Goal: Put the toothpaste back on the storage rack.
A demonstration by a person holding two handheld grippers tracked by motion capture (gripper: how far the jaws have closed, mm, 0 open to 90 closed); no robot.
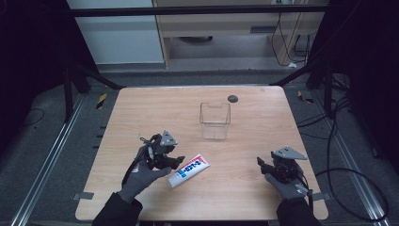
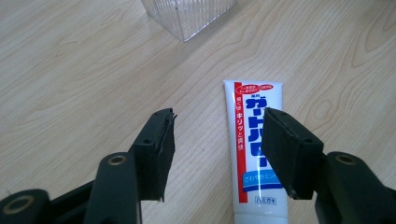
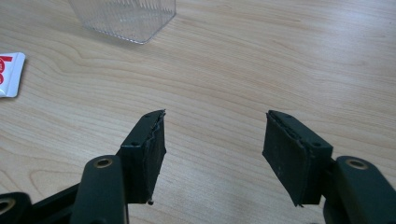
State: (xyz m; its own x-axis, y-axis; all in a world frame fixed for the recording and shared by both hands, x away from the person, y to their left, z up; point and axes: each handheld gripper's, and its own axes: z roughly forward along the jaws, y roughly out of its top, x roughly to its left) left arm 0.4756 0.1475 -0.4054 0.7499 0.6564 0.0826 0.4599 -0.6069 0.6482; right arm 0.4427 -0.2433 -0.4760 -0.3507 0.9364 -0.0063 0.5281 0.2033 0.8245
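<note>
Just ahead of my open left gripper [image 2: 217,154] lies the toothpaste tube [image 2: 252,149], ungrasped; right gripper [image 3: 212,156] open, idle; clear container [image 1: 215,120] empty.

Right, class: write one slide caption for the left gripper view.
Open left gripper poised over a toothpaste tube lying on the wooden table, clear container beyond.
</note>
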